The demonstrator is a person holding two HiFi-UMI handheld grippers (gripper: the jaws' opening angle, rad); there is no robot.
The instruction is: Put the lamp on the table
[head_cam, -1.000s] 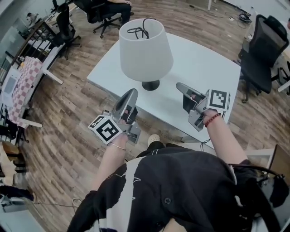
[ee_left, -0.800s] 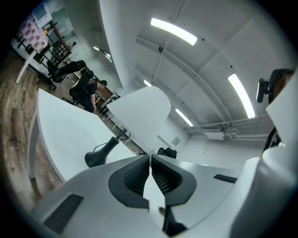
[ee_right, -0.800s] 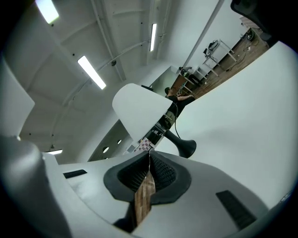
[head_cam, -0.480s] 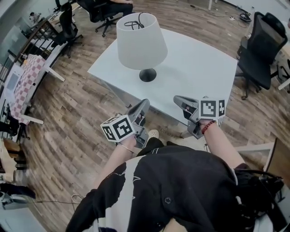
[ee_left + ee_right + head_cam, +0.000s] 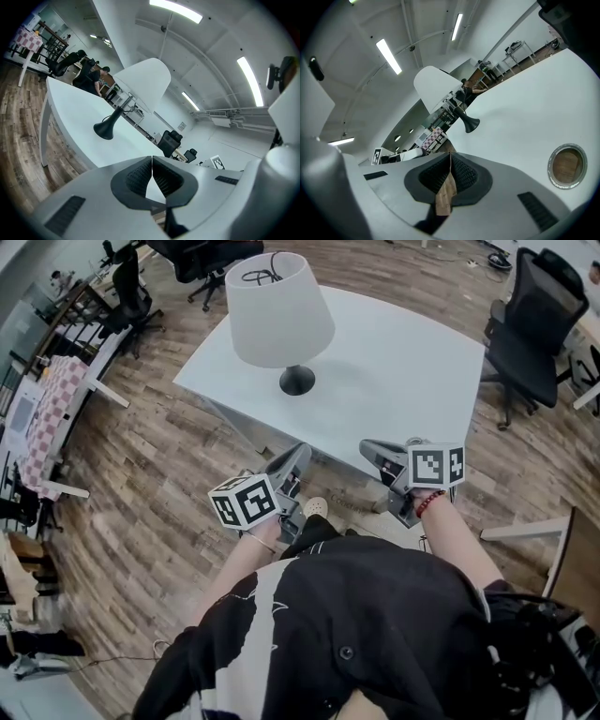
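A: Step in hand?

B: Placing, and by the look of it finished. Lamp (image 5: pixel 279 313) upright on its base on the desk (image 5: pixel 403 362), ahead of both tongs and well apart from them, a little nearer the left pair.

A: Tongs?

B: Left tongs (image 5: pixel 152 158) shut, pads together, nothing between. Right tongs (image 5: pixel 450 155) likewise shut and empty; only floor showing through the slit behind the pads. Both held short of the desk's near edge, close to the body.

A: Next move?

B: Probably none on the lamp. At most a check that the base sits well in from the edge; seems so. If a nudge is wanted: open first, reach forward, take the stem under the shade. Shade itself likely to tip the lamp.

A: Around? In the way?

B: Cord (image 5: pixel 263 275) coiled in the shade top. Grommet hole (image 5: pixel 567 165) in the desk ahead of the right tongs, off to one side. Chair (image 5: pixel 525 329) beyond, right of the right tongs. Checked table (image 5: pixel 47 409) far left of the left tongs. Only bare desk between tongs and lamp.
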